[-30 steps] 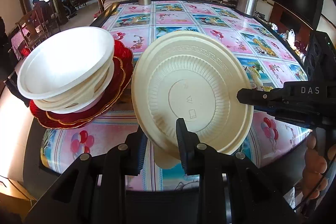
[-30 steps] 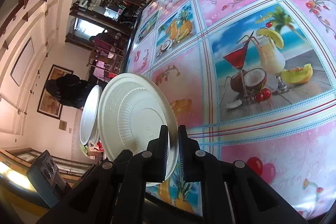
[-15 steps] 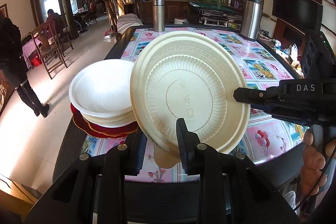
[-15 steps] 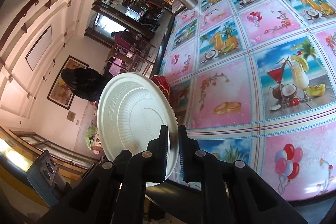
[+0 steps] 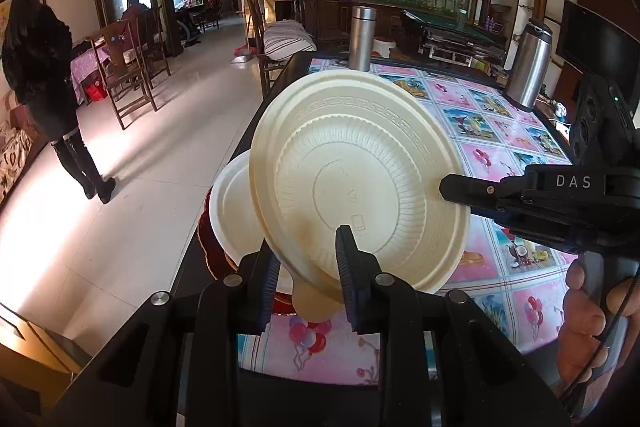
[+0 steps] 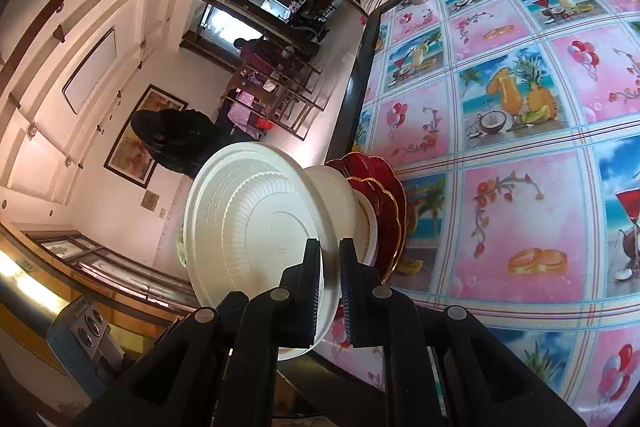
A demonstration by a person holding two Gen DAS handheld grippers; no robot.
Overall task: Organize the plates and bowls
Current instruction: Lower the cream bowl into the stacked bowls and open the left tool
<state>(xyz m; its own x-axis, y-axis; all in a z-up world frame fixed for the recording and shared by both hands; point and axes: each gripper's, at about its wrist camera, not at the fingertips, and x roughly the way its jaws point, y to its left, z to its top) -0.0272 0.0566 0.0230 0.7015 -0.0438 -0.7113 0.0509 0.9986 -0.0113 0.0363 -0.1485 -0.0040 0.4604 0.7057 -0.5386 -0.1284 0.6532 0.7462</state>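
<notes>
Glossy tile floor [image 5: 132, 211], wood chairs [image 5: 124, 75] (window probably behind).

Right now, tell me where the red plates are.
In the left wrist view the red plates sit at the table's near-left edge, under the white bowls, mostly hidden behind the cream plate.

Both wrist views look close along their fingers, sharing the cream plate [image 5: 356, 183] and table [image 6: 520, 131].

Left tongs [image 5: 306, 269] clamped; right tongs [image 6: 330, 283] pinched, tilted down.
</notes>
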